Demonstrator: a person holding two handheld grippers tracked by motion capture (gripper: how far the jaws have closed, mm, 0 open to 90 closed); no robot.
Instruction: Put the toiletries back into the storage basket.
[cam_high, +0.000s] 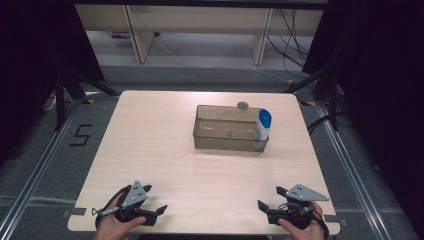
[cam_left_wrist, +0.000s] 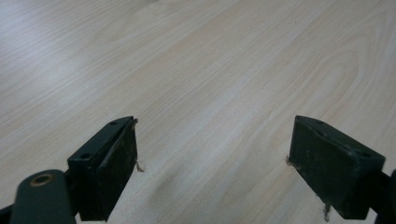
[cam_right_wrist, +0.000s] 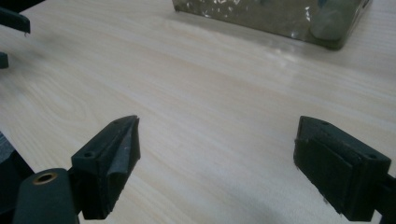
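Note:
A clear smoky plastic bin (cam_high: 230, 129) stands on the light wood table (cam_high: 165, 150), right of centre toward the far side. A white bottle with a blue top (cam_high: 263, 125) leans upright in its right end. My left gripper (cam_high: 161, 209) rests at the near left edge, held by a hand, jaws wide apart with bare wood between them (cam_left_wrist: 212, 154). My right gripper (cam_high: 260, 206) sits at the near right edge, also open and holding nothing (cam_right_wrist: 217, 154). The bin's near wall (cam_right_wrist: 261, 18) shows at the top of the right gripper view.
A small round grey object (cam_high: 243, 105) lies just behind the bin. Black curtains flank the table, with metal rails on the floor on both sides. A floor marking reads "5" (cam_high: 80, 135) at the left. Cables (cam_high: 292, 40) hang at the back right.

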